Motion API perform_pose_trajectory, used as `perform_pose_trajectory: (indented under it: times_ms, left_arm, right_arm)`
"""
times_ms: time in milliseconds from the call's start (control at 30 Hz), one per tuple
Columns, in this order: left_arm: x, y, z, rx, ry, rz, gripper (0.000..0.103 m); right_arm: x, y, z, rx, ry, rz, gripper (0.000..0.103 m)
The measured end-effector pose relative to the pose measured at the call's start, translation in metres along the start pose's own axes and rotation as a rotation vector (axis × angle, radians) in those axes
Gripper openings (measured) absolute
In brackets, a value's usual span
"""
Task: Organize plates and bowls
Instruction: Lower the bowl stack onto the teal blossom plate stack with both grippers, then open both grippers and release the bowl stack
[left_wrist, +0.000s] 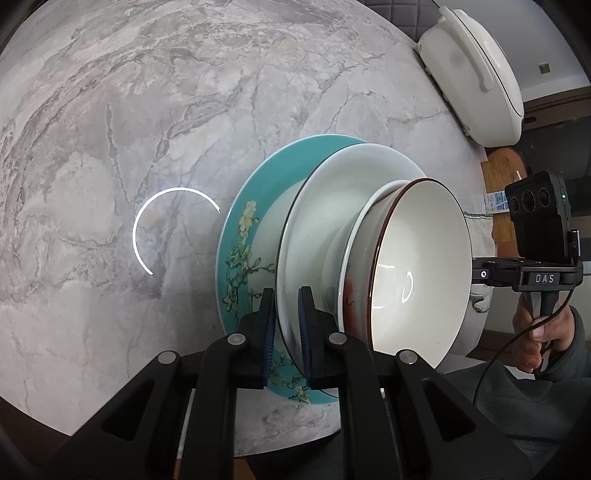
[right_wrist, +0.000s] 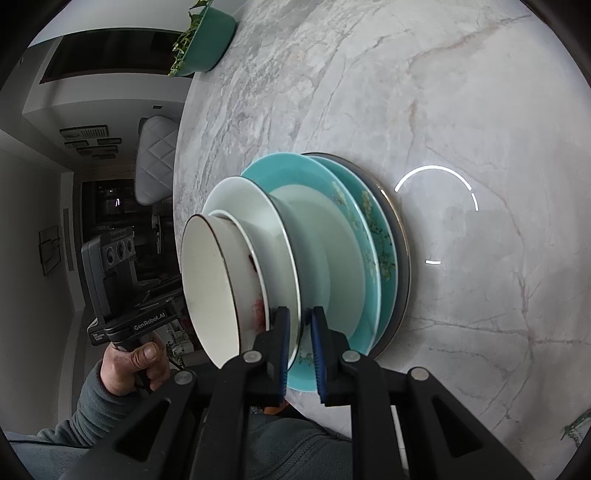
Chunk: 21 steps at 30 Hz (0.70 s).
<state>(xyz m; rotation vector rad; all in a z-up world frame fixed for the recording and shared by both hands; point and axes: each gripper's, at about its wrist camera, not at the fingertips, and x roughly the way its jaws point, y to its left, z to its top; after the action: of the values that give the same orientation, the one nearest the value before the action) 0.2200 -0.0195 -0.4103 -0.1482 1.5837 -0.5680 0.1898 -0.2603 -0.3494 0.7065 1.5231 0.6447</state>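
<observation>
A stack stands on the marble table: a teal floral plate (left_wrist: 240, 251) at the bottom, a white deep plate (left_wrist: 332, 206) on it, and a brown-rimmed white bowl (left_wrist: 417, 258) on top. My left gripper (left_wrist: 287, 306) has its jaws on both sides of the white plate's rim, closed on it. My right gripper (right_wrist: 298, 325) grips the same white plate (right_wrist: 251, 206) from the opposite side. In the right wrist view the bowl (right_wrist: 207, 280) sits on it, above the teal plates (right_wrist: 332, 195) and a dark-rimmed plate (right_wrist: 400, 236) under them.
A white lidded appliance (left_wrist: 476, 74) sits at the table's far edge. A green planter (right_wrist: 207, 40) stands at another edge. The marble table (left_wrist: 147, 110) stretches wide around the stack. The person's body is close to the near edge.
</observation>
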Motion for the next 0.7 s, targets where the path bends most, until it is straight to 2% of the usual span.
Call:
perform_pose_trajectory:
  times_ms: [267, 400, 433, 467, 533, 567, 600, 633, 667, 700]
  left_arm:
    - [0.002, 0.006, 0.002, -0.008, -0.028, -0.015, 0.008]
    - [-0.010, 0.006, -0.007, -0.018, -0.079, 0.004, 0.011]
    - [-0.015, 0.005, -0.011, -0.028, -0.104, 0.012, 0.011]
    - [-0.022, 0.005, -0.016, -0.041, -0.133, 0.017, 0.012]
    - [-0.036, 0.005, -0.025, -0.070, -0.191, 0.044, 0.016]
    - [-0.043, 0.003, -0.031, -0.090, -0.225, 0.067, 0.025]
    - [-0.053, 0.002, -0.039, -0.114, -0.266, 0.101, 0.033]
    - [-0.063, 0.000, -0.048, -0.141, -0.311, 0.134, 0.059]
    - [-0.072, -0.002, -0.055, -0.163, -0.349, 0.157, 0.079]
    - [-0.083, -0.004, -0.063, -0.189, -0.396, 0.174, 0.081]
  right_arm:
    - [-0.001, 0.002, 0.001, -0.012, -0.009, -0.010, 0.015]
    - [-0.009, 0.006, -0.002, -0.036, -0.015, -0.011, 0.017]
    - [-0.012, 0.006, -0.003, -0.039, -0.019, -0.017, 0.024]
    - [-0.016, 0.006, -0.004, -0.043, -0.028, -0.025, 0.048]
    - [-0.028, 0.006, -0.006, -0.059, -0.052, -0.035, 0.077]
    - [-0.034, 0.007, -0.007, -0.072, -0.062, -0.030, 0.085]
    - [-0.041, 0.008, -0.009, -0.085, -0.069, -0.019, 0.087]
    - [-0.045, 0.008, -0.009, -0.097, -0.074, -0.017, 0.091]
    - [-0.048, 0.009, -0.010, -0.108, -0.080, -0.023, 0.100]
    - [-0.053, 0.010, -0.011, -0.124, -0.090, -0.035, 0.103]
